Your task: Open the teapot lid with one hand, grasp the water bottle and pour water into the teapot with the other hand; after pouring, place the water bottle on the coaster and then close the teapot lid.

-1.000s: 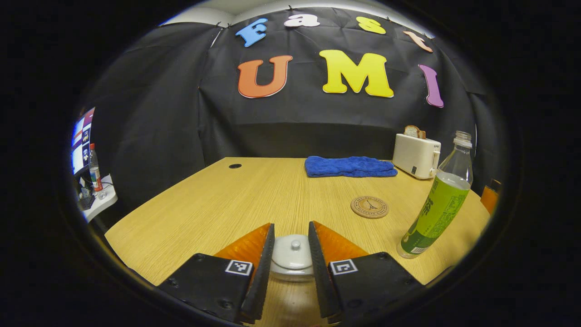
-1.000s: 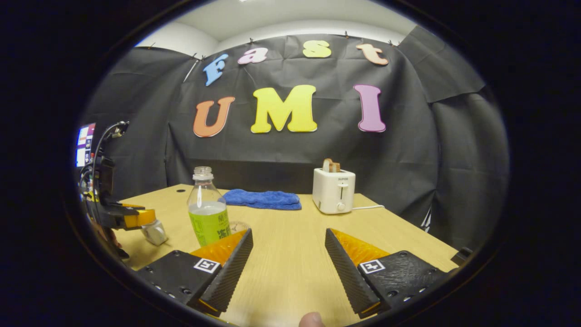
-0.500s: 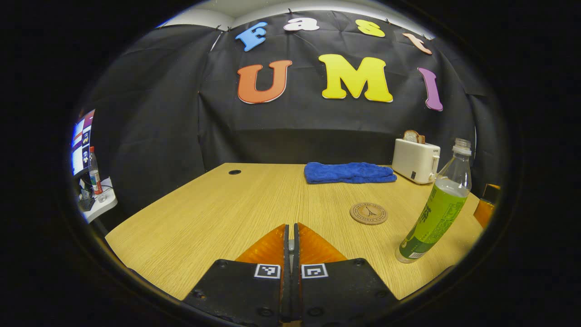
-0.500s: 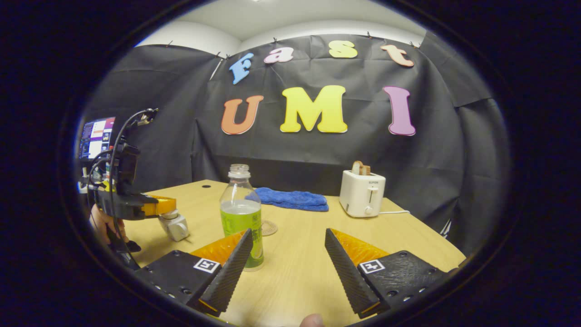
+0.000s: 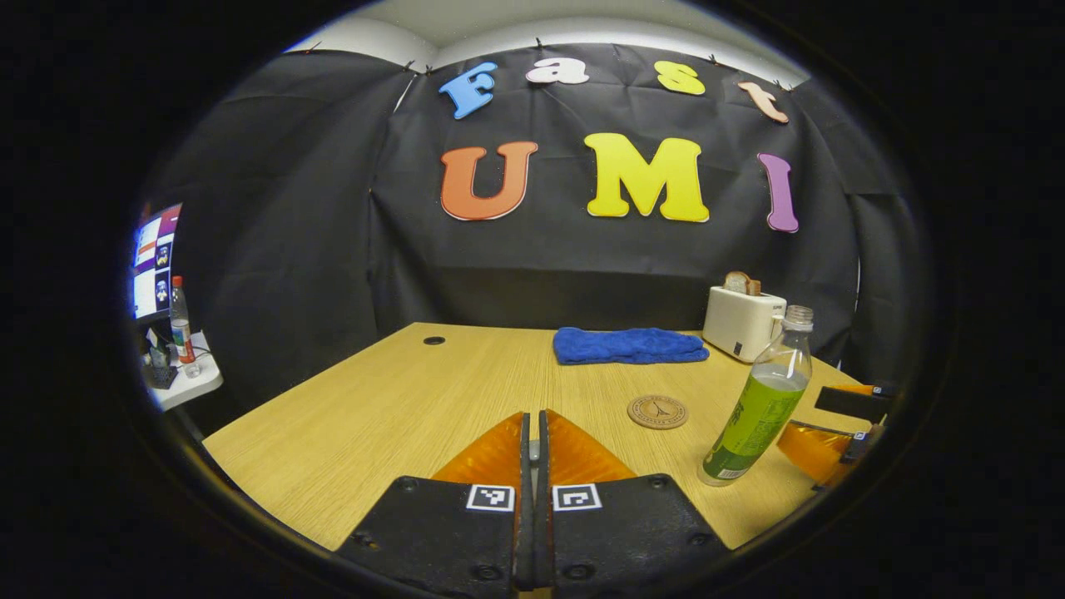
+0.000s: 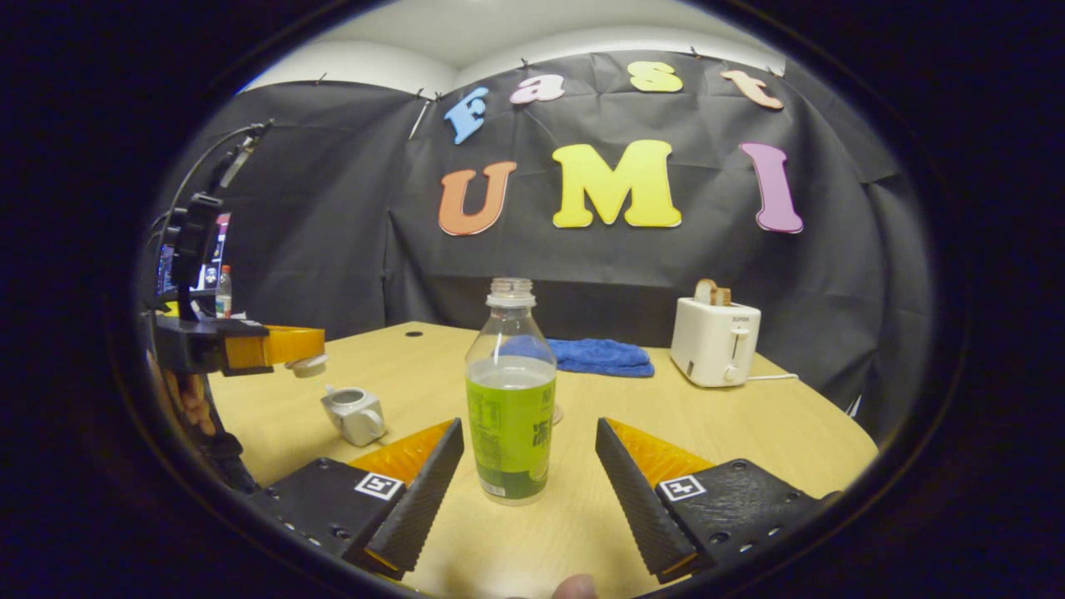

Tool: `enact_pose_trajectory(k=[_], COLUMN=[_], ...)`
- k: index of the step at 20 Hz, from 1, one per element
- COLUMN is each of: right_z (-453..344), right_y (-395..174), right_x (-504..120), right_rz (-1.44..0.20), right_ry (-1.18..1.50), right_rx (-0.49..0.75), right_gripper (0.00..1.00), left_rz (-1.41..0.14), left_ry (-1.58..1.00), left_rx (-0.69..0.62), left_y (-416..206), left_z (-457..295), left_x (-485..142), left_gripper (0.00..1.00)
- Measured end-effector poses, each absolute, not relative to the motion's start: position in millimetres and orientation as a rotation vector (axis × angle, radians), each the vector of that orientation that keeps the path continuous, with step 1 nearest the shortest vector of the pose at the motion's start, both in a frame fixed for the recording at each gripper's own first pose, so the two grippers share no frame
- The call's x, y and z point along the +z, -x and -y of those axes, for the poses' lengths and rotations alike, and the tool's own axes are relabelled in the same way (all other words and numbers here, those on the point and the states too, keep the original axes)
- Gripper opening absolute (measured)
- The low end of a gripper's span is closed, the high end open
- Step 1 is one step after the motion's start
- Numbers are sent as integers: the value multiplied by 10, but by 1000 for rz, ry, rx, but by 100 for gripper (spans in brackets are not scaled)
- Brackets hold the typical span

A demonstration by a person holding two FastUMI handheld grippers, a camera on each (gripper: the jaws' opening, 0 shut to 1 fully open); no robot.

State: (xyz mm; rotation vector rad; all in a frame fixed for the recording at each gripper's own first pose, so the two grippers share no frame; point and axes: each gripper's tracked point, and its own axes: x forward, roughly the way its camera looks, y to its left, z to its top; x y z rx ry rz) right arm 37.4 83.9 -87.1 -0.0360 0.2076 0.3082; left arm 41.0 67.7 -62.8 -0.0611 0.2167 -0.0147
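Standing on the wooden table (image 6: 749, 433) — bottle (image 6: 510, 391) between spread right fingers (image 6: 420, 491); left clamp lid (image 6: 306, 364).

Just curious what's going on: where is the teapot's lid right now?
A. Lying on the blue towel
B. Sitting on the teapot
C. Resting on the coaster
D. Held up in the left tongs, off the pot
D: in the right gripper view the left tongs hold the lid above the open teapot.

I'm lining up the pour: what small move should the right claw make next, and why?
Probably ease the right claw forward around the water bottle and close. The bottle stands uncapped between its open fingers, untouched, while the left claw holds the lid above the open teapot.
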Motion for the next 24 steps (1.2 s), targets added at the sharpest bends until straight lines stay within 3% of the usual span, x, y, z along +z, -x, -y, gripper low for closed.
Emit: enact_pose_trajectory(k=[12,13,14,16,24], right_z=[-1118,-1078,-1071,-1090,-1378], right_y=[-658,-662,-666,-682,-861], right_x=[-938,-931,-922,-892,-654], right_rz=[-224,-222,-228,-236,-158], right_ry=[11,11,8,26,552], right_rx=[259,250,251,263,354], right_gripper=[95,89,76,74,73], left_rz=[-188,-190,-188,-190,-183], left_ry=[69,72,76,75,79], left_rx=[13,15,15,9,22], left_y=[-145,-140,-134,-140,-111], left_z=[-898,-910,-917,-912,-1047], left_x=[-565,-572,-575,-574,-530], left_gripper=[3,3,3,3,3])
